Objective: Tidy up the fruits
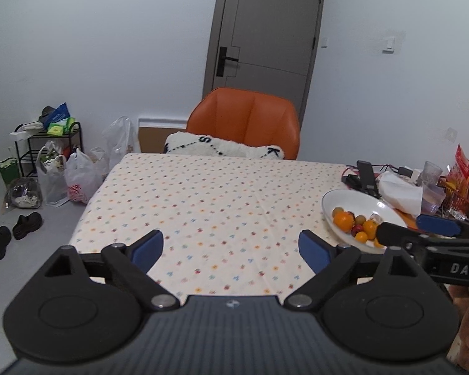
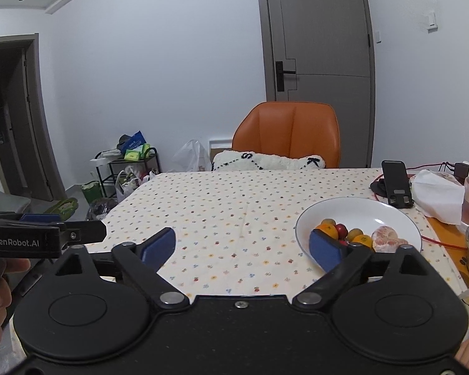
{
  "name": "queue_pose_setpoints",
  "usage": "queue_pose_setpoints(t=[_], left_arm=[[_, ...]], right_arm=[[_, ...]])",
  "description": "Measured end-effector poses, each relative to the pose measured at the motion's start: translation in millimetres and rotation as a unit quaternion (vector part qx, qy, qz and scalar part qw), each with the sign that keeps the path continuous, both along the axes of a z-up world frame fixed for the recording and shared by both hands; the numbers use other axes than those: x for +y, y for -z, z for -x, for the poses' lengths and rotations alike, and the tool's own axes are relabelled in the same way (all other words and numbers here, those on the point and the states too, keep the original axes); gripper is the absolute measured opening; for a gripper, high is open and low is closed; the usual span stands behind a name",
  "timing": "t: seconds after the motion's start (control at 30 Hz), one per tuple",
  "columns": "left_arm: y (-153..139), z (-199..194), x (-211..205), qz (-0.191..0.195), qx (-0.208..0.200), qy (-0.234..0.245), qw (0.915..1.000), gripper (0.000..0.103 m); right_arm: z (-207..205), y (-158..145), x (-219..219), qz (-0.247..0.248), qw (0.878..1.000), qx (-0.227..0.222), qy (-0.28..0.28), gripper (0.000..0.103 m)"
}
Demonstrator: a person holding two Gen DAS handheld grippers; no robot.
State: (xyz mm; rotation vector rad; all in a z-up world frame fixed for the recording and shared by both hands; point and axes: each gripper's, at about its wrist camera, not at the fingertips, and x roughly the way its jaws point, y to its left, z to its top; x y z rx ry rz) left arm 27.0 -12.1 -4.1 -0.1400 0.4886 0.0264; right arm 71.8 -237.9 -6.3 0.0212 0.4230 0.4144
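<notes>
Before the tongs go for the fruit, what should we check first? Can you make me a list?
1. Left tongs open and empty: ok.
2. Right tongs open and empty: ok.
3. Fruit all inside the bowl, none loose on the table: ok.
4. Bare table in front of both tongs to work on: ok.
5. Red cable lying close by the bowl's right rim, might snag: not ok.
6. A second dish to sort the fruit into: cannot tell.
</notes>
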Motion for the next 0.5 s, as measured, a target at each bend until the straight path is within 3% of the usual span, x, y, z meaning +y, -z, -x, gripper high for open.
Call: queue_pose_setpoints(t=[0.1,0.5], left_arm=[[-0.5,6.7,4.8,0.0,0.004,-0.01,0.9999,0.095],[-1.6,18.1,14.6,-0.021,0.035,-0.018,0.999,0.102]], right_arm=[[5.3,-0.7,1.3,0.0,1.0,0.004,-0.001,0.103],[19.9,0.8,1.8,-0.008,1.0,0.026,-0.01,0.103]])
